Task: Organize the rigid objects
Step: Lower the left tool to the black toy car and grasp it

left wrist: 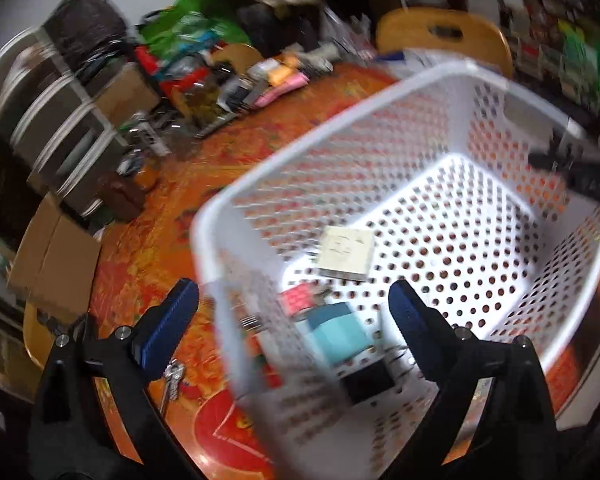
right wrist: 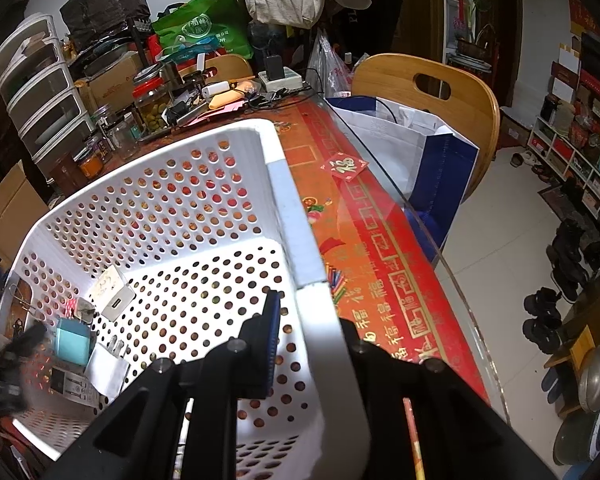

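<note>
basket (right wrist: 300, 216) rim clamped by right gripper (right wrist: 312, 316), lower centre, for steadying | left gripper (left wrist: 294, 308) spread wide, nothing held | cube (left wrist: 336, 330) already inside

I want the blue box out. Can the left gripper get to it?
Probably yes. The left gripper hangs open above the basket, and nothing covers the blue box.

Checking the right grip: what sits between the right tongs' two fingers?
The white basket's near side wall and rim pass between the right tongs, one finger inside, one outside; the right wrist view shows it.
</note>
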Action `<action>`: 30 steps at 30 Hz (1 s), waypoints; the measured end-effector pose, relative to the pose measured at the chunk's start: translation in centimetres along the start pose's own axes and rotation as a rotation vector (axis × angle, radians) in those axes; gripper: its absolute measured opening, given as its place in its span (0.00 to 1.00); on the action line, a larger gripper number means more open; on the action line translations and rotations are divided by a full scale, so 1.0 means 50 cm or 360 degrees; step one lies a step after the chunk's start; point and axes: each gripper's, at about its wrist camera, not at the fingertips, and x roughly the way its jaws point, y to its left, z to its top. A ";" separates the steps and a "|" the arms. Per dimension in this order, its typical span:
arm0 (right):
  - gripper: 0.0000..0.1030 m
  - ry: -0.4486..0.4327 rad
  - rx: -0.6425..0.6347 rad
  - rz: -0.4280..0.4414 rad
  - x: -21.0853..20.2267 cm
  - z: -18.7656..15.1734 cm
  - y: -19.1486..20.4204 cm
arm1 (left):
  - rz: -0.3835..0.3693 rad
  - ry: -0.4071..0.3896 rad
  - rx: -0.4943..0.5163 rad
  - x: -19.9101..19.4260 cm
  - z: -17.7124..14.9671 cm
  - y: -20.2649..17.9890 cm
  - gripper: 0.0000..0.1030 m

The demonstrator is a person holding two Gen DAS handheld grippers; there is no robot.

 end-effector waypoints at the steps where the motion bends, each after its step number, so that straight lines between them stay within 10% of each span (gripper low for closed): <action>1: 0.15 0.0002 -0.0002 0.0001 0.000 0.000 0.000 | 0.0003 -0.0056 -0.0066 -0.029 -0.012 0.037 0.92; 6: 0.15 0.0009 -0.0011 -0.0004 0.000 0.001 0.001 | 0.0141 -0.0213 -0.0439 -0.117 -0.098 0.246 1.00; 11: 0.15 0.0005 -0.0008 -0.0006 0.000 0.002 0.002 | 0.0375 0.0202 -0.0741 0.019 -0.233 0.427 1.00; 22: 0.16 0.0023 -0.0018 -0.0024 0.001 0.002 0.001 | 0.0181 0.0487 -0.1002 0.228 -0.366 0.501 0.99; 27: 0.16 0.0020 -0.0017 -0.0025 0.000 0.002 0.001 | 0.0179 0.0487 -0.1087 0.244 -0.387 0.502 0.84; 30: 0.17 0.0018 -0.0022 -0.0028 0.001 0.004 0.002 | 0.0209 0.0467 -0.1086 0.231 -0.385 0.505 0.55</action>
